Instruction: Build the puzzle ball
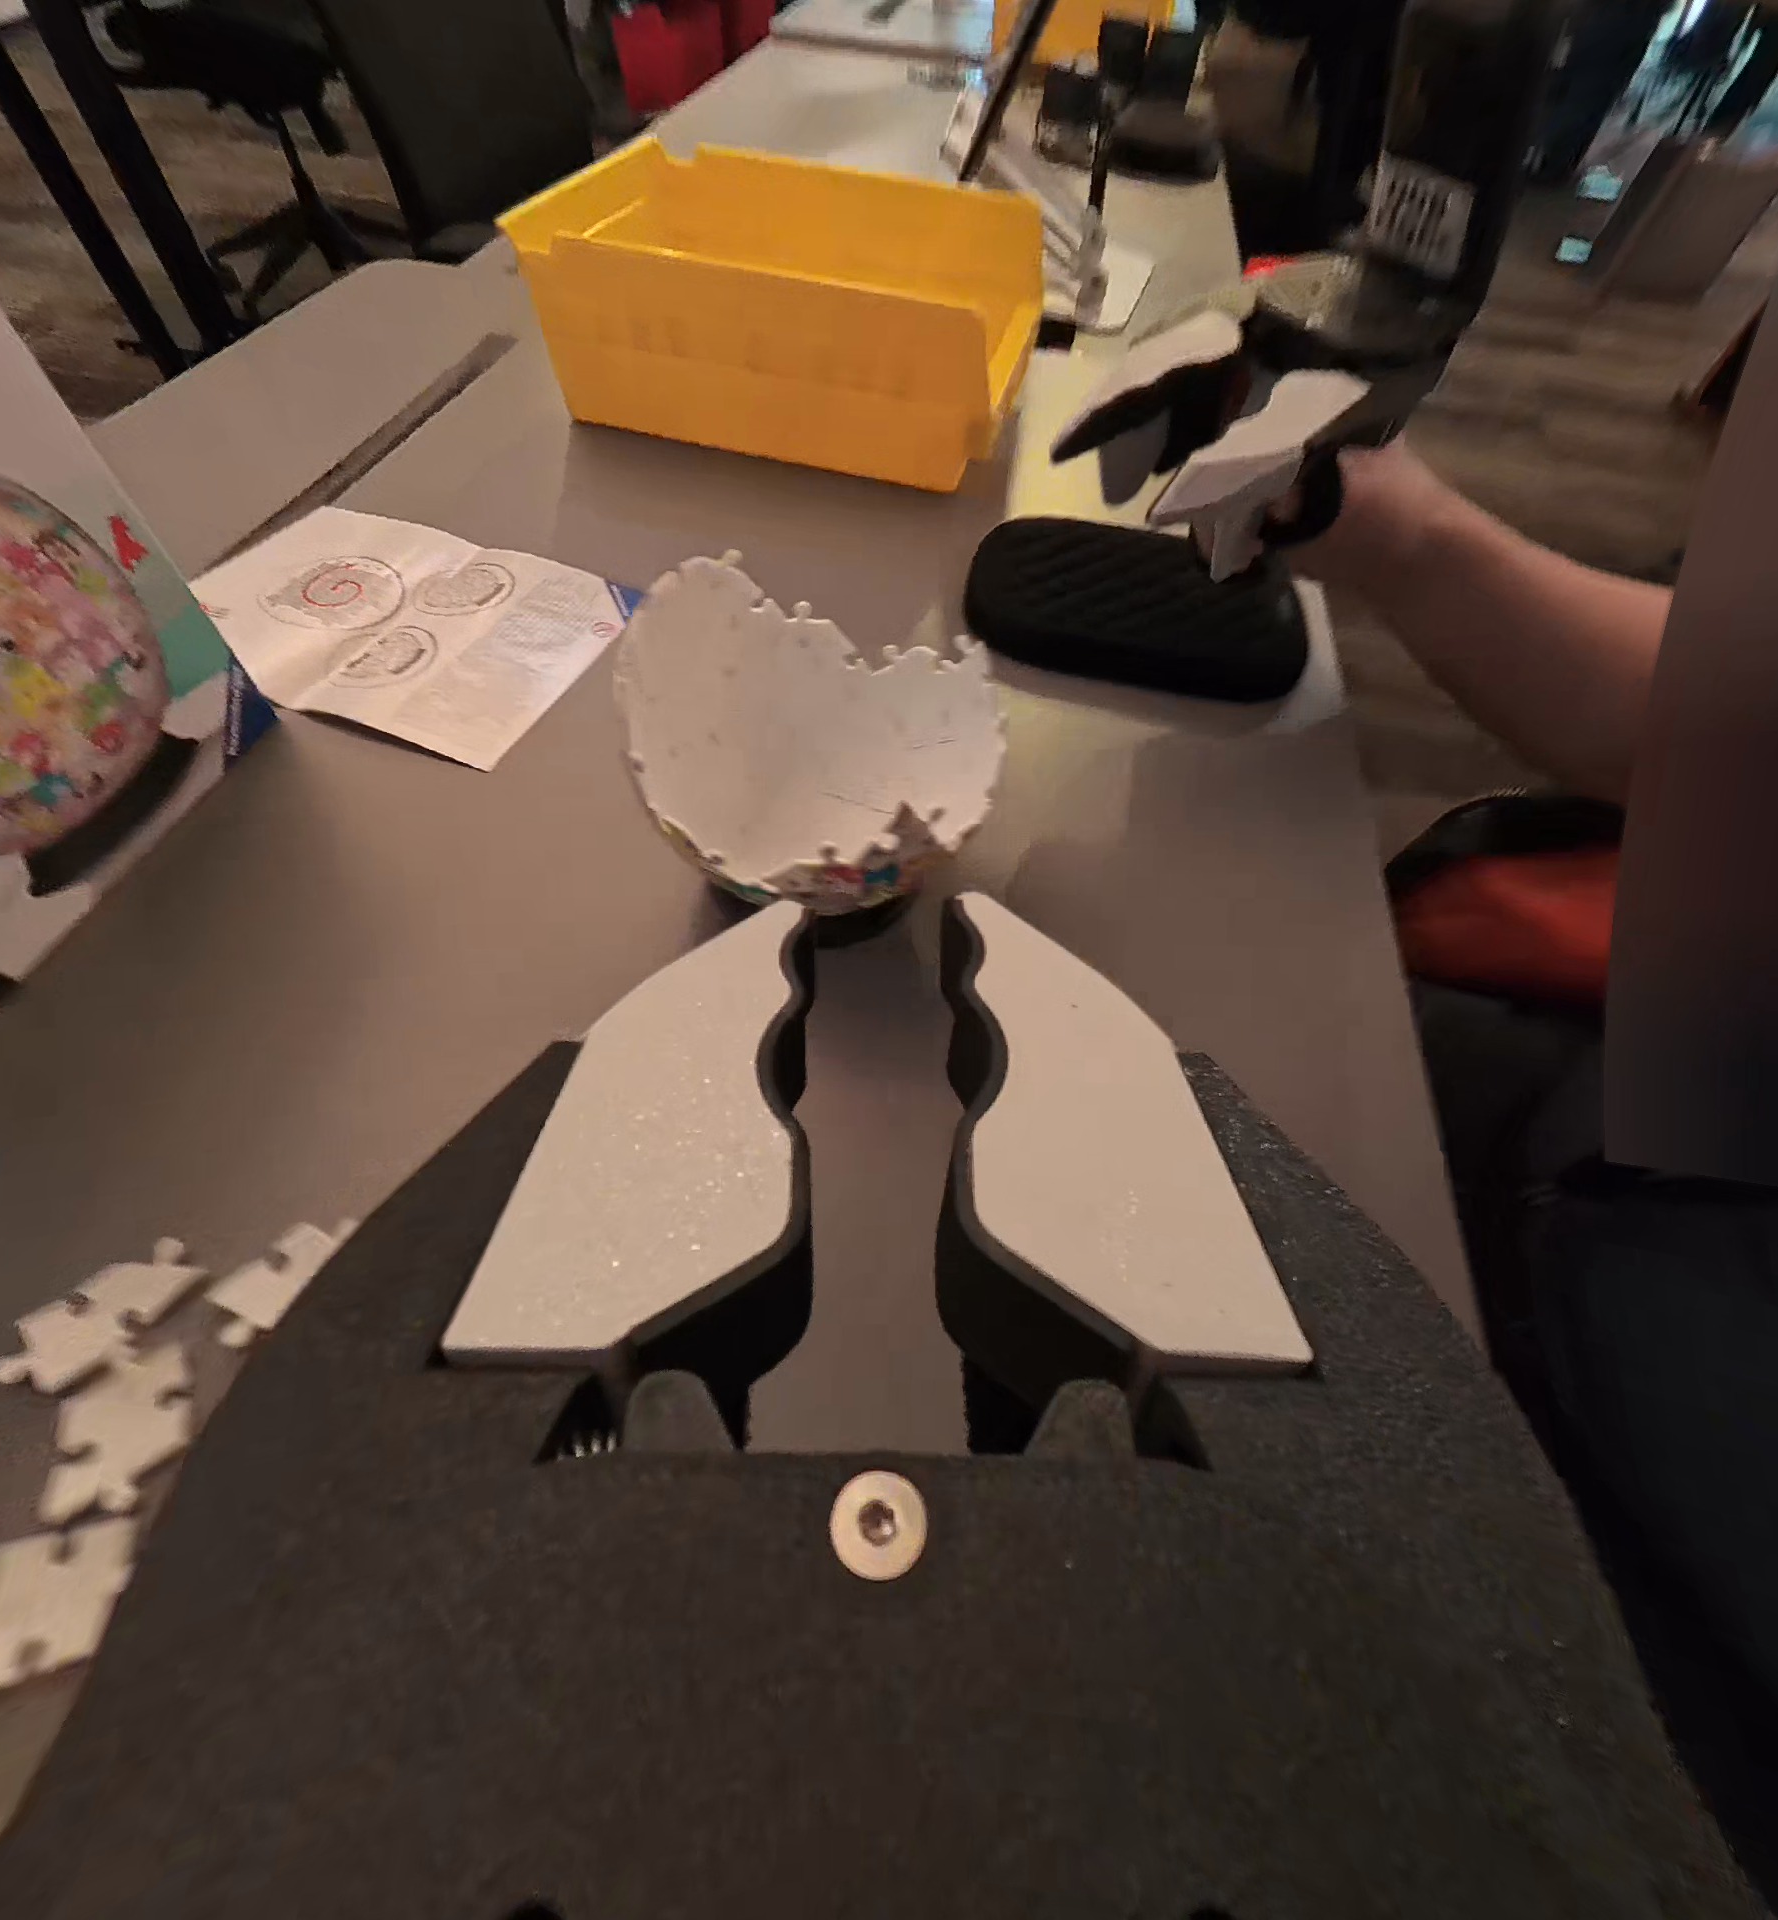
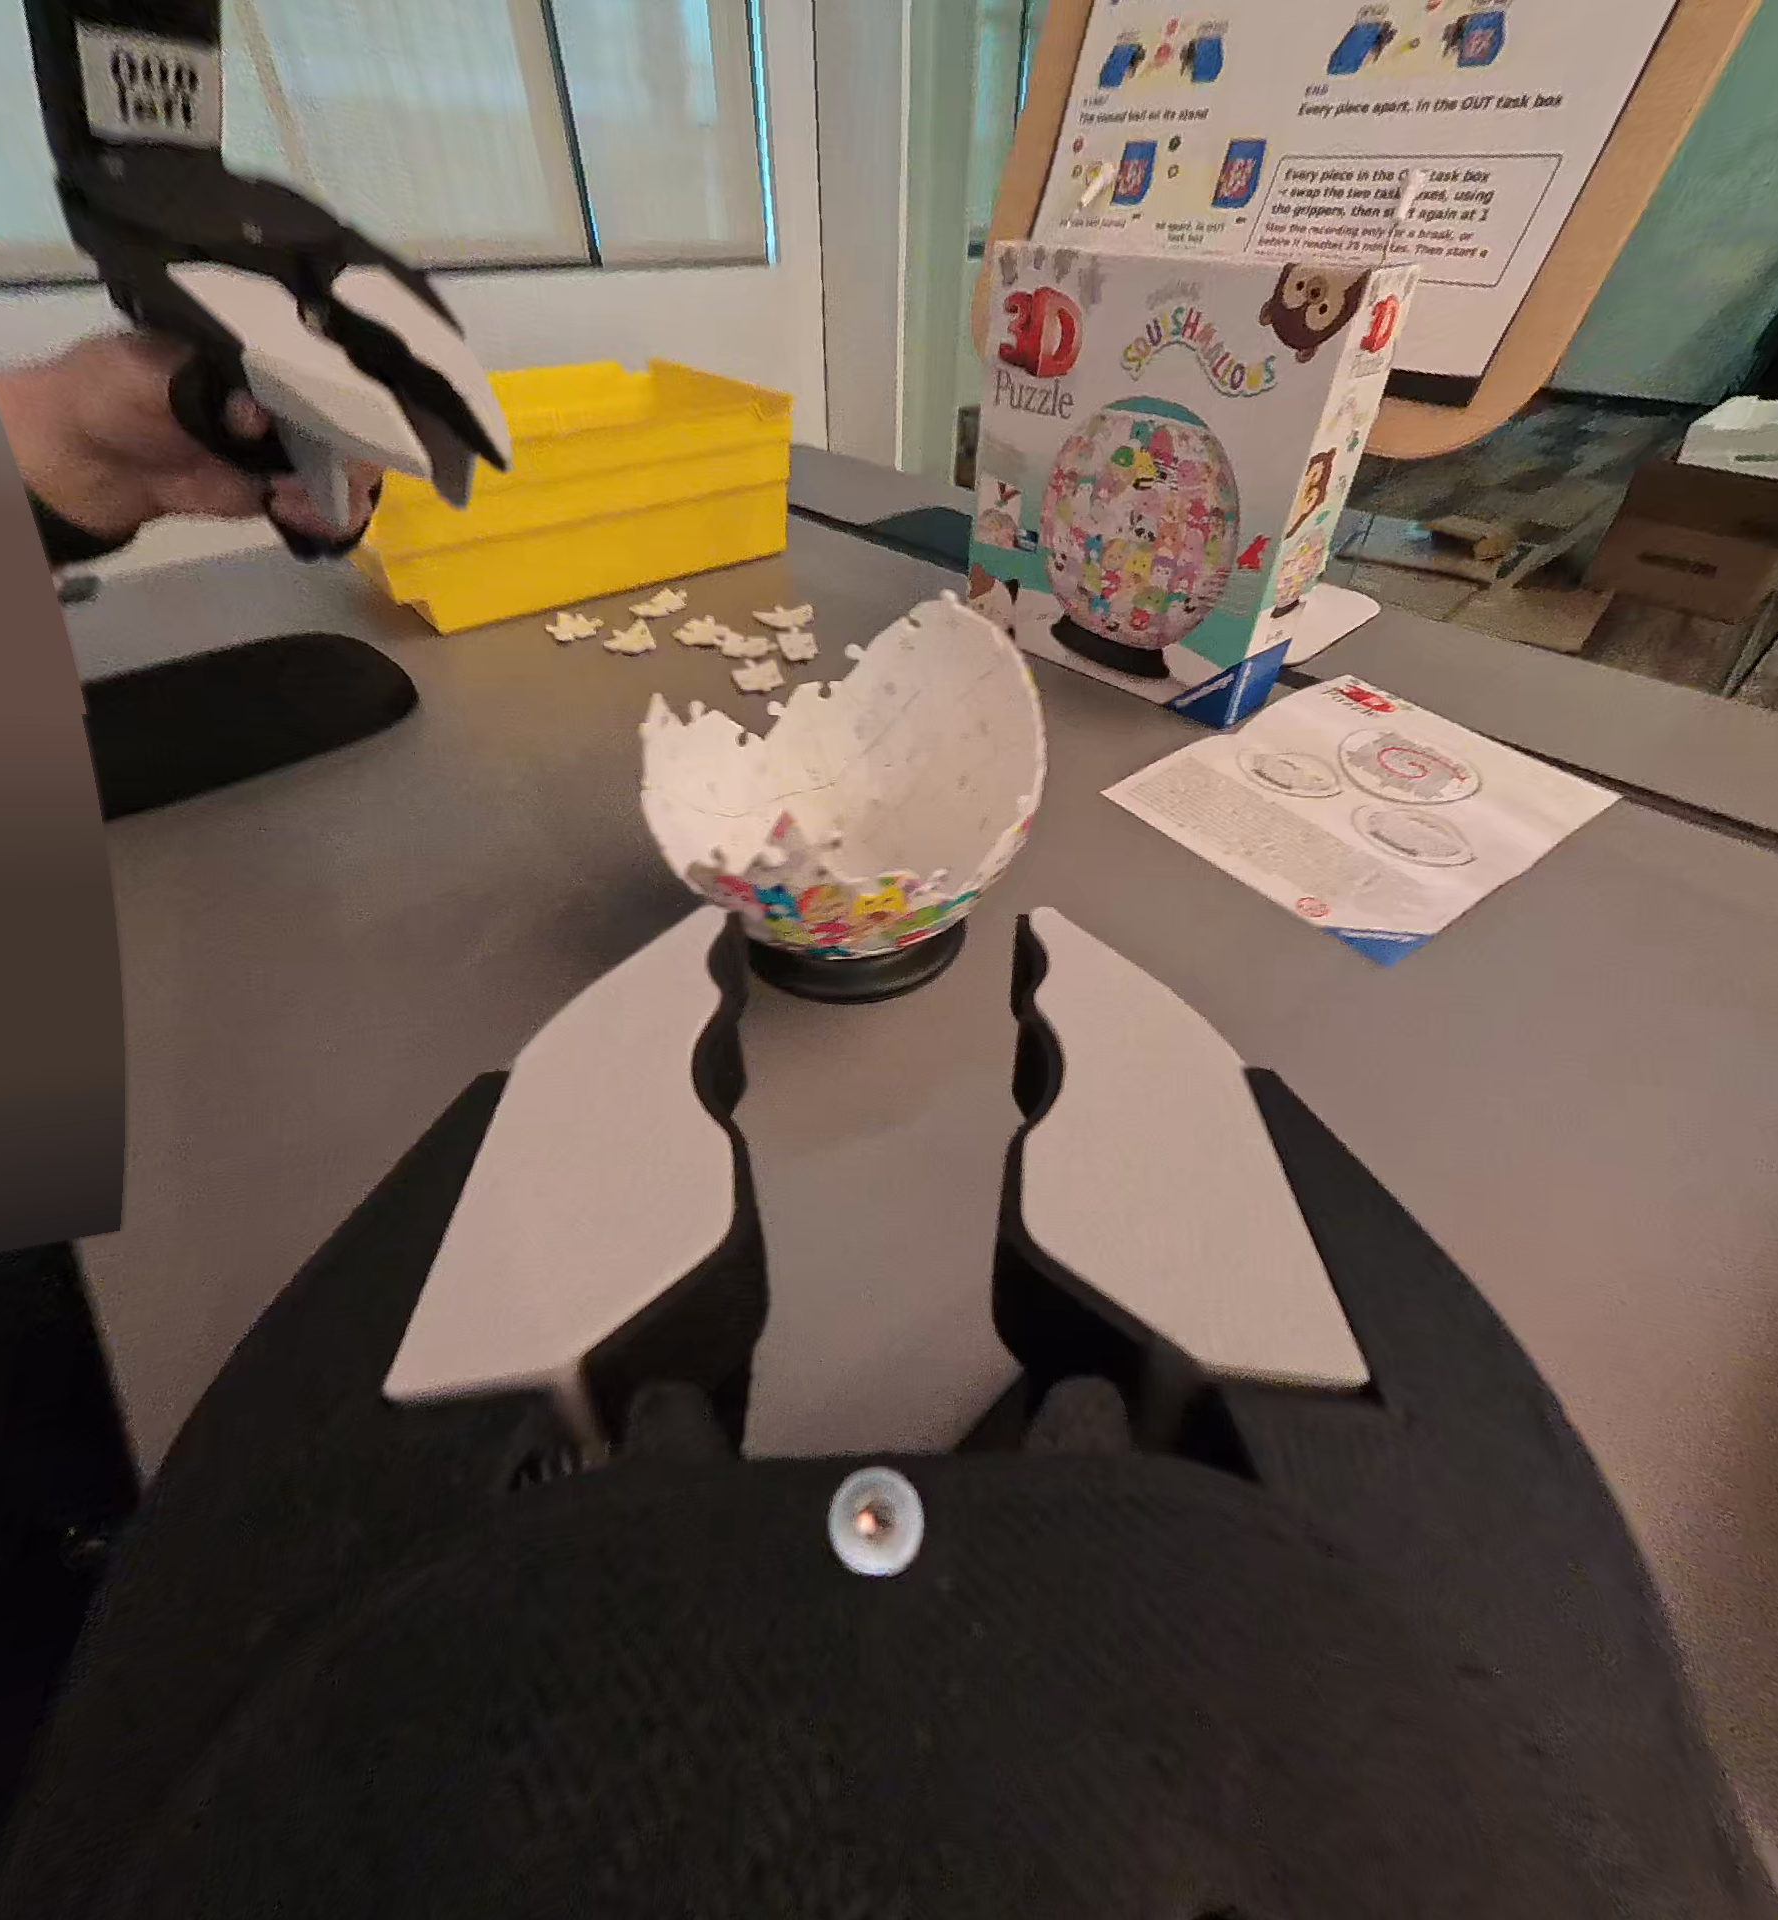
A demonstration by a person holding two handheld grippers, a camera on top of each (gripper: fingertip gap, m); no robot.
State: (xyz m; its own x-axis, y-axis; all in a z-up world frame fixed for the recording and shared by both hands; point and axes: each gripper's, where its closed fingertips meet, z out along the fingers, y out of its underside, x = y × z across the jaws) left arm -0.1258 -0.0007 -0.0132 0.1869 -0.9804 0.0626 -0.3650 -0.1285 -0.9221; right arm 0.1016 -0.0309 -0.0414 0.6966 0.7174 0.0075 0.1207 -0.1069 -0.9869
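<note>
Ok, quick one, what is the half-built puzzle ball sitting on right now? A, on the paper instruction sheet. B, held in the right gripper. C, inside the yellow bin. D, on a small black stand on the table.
D: the open puzzle ball shell rests on a small black stand on the grey table, apart from the yellow bin and the instruction sheet; both grippers are open and empty.

Left gripper [image 1: 877, 914] held low and level, jaws apart with a narrow gap, nothing between them; right gripper [image 2: 872, 925] same pose, jaws spread wider, empty; each is raised in the air in the other's view, a bare hand [image 2: 111, 442] on the grip; forearm [image 1: 1487, 644] extends in from the right.
</note>
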